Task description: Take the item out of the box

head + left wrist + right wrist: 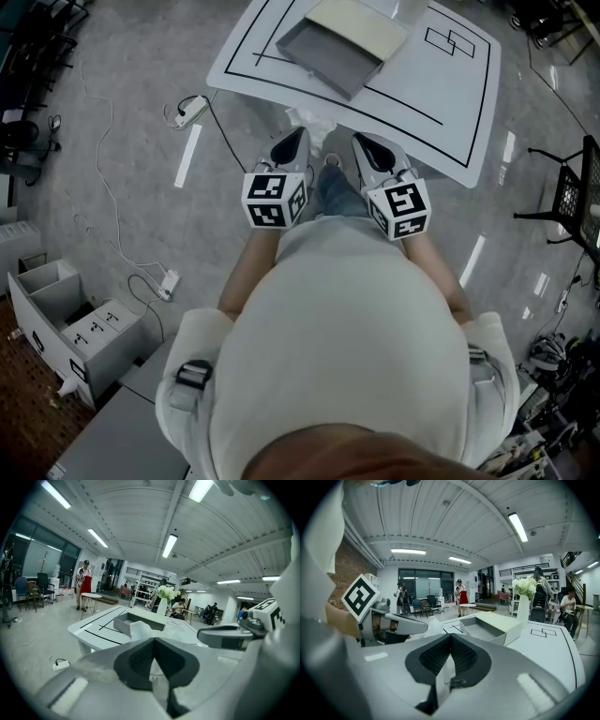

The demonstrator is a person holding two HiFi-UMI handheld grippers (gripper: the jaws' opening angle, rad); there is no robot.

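Your left tongs [297,138] and right tongs [362,142] are clenched empty; unless released, they could shove the open grey box [328,47] at 12 o'clock across the table [441,94].

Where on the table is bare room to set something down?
Bare: the white table's right side, between the grey box and the small rectangle outline, down to its near corner. Crowded: around the box, and the near edge by the crumpled white material.

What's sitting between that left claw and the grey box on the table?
A crumpled white wad, just off the tip of the left gripper, before the grey box; the left gripper view shows it.
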